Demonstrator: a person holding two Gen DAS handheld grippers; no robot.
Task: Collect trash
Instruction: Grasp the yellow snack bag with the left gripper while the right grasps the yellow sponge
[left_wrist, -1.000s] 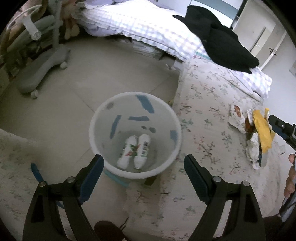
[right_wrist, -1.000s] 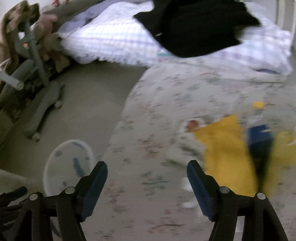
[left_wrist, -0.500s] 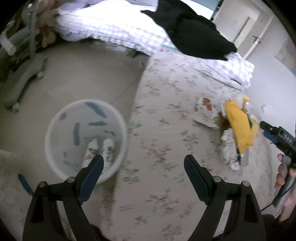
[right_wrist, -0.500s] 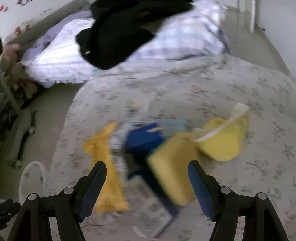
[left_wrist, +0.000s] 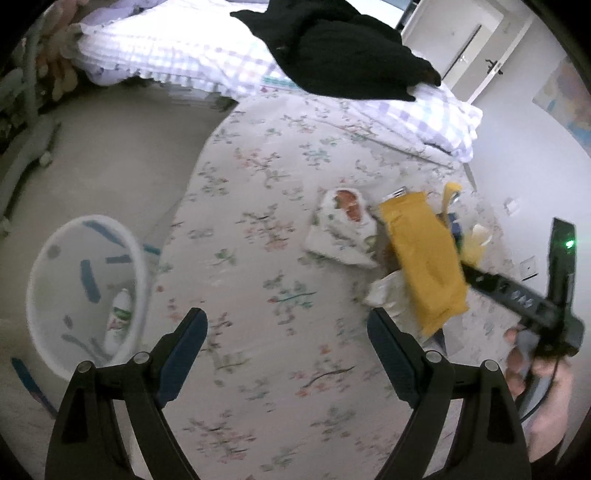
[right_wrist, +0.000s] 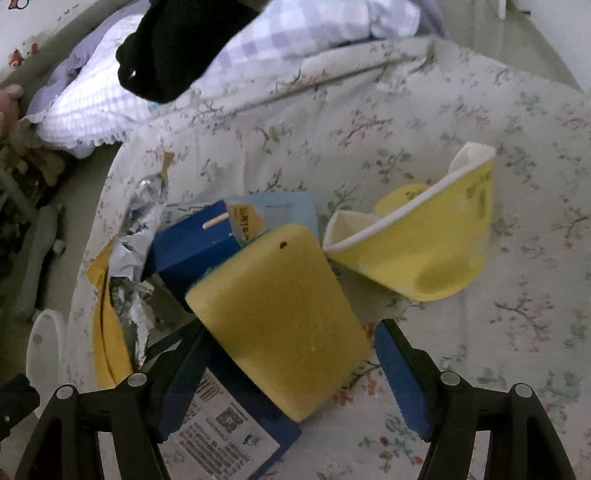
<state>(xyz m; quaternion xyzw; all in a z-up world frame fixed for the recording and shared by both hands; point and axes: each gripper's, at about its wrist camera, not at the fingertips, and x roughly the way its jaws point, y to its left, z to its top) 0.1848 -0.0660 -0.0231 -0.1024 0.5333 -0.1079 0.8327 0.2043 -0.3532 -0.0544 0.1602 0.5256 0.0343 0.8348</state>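
Left wrist view. Showed the left gripper spread wide and carrying nothing, hovering above the floral bedspread at lower centre. Placed the white bin on the floor at the left edge, with 1 bottle visible inside. Put the trash pile at right centre: an orange pouch lying over a white wrapper, with the other tool reaching in from the right.

Right wrist view. Showed the right gripper also spread, with 1 finger on either side of a tilted yellow pack at centre, apparently not pressing it yet. Found a blue carton and crumpled foil to the left of the pack and a crushed yellow cup at upper right, all touching or overlapping.

Risks, as a judgement only. Could catch just 1 corner of the pack, because of its tilt, and let it slip out on the way to the bin. Could also drag the carton or the cup along and scatter them over the bed, because of the overlap. Might miss the bin as well, since it sat well apart at the lower left edge.
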